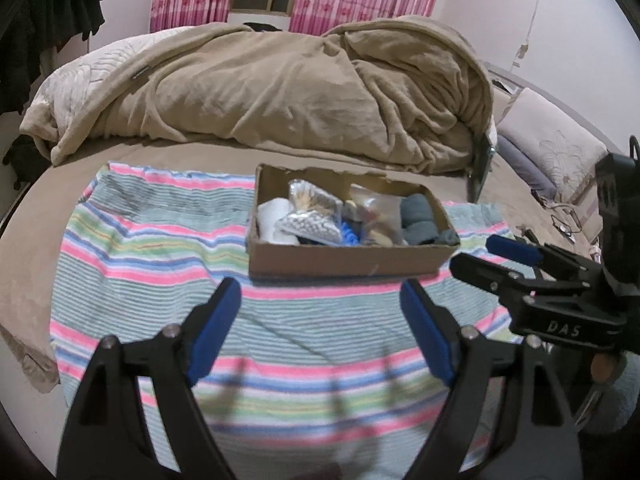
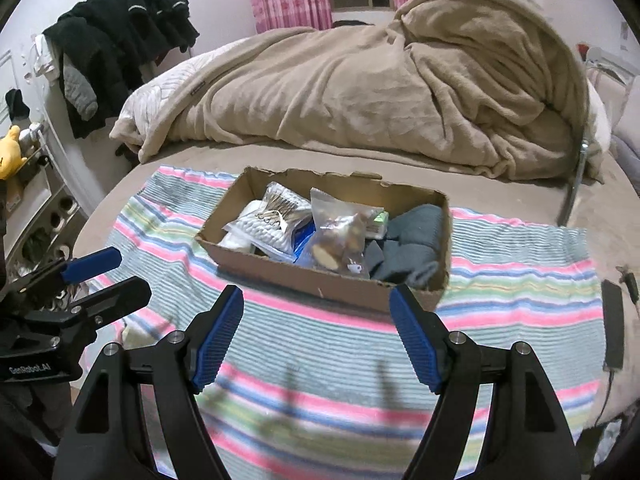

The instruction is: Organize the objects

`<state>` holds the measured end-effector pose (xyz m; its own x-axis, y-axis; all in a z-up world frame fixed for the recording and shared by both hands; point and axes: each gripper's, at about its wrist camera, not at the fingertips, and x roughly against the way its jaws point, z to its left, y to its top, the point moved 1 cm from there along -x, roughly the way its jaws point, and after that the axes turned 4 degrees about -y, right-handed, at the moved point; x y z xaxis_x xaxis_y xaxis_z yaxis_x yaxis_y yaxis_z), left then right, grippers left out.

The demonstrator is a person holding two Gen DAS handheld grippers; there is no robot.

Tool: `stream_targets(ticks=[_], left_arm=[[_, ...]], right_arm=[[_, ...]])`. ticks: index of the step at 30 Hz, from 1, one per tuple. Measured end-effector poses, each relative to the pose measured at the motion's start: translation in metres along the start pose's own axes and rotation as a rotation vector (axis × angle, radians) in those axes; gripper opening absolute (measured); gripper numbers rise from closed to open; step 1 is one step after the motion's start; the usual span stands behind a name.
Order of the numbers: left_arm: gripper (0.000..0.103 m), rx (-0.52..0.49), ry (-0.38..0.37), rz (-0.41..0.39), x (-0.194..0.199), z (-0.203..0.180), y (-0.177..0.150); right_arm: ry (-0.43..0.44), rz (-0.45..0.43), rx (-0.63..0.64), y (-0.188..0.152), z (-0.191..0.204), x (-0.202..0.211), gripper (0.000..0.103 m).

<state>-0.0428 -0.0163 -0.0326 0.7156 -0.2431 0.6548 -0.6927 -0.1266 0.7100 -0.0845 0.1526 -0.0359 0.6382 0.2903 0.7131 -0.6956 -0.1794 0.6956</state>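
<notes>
A shallow cardboard box (image 1: 344, 262) (image 2: 320, 286) stands on a striped towel (image 1: 160, 264) (image 2: 320, 360) spread over the bed. Inside lie clear plastic bags of small items (image 1: 310, 208) (image 2: 340, 236), something white (image 1: 270, 218) at the left end and grey folded cloth (image 1: 420, 220) (image 2: 412, 240) at the right end. My left gripper (image 1: 322, 304) hangs open above the towel, short of the box, with nothing between its blue pads. My right gripper (image 2: 316, 316) is also open and empty, just in front of the box's near wall. Each gripper shows at the edge of the other's view.
A heaped tan blanket (image 1: 280, 88) (image 2: 380, 92) fills the bed behind the box. Dark clothes (image 2: 116, 48) hang at the left by a shelf with a yellow toy (image 2: 10, 152). A dark flat device with a cable (image 2: 612, 324) lies at the towel's right edge. Pillows (image 1: 552, 152) sit far right.
</notes>
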Motion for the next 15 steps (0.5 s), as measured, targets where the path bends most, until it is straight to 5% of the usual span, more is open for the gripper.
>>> stream_targets(ticks=[15], left_arm=[[0.085,-0.064,0.009,-0.026,0.067,-0.045,-0.028]], right_arm=[[-0.026,-0.032,-0.017,-0.036,0.007,0.071,0.088]])
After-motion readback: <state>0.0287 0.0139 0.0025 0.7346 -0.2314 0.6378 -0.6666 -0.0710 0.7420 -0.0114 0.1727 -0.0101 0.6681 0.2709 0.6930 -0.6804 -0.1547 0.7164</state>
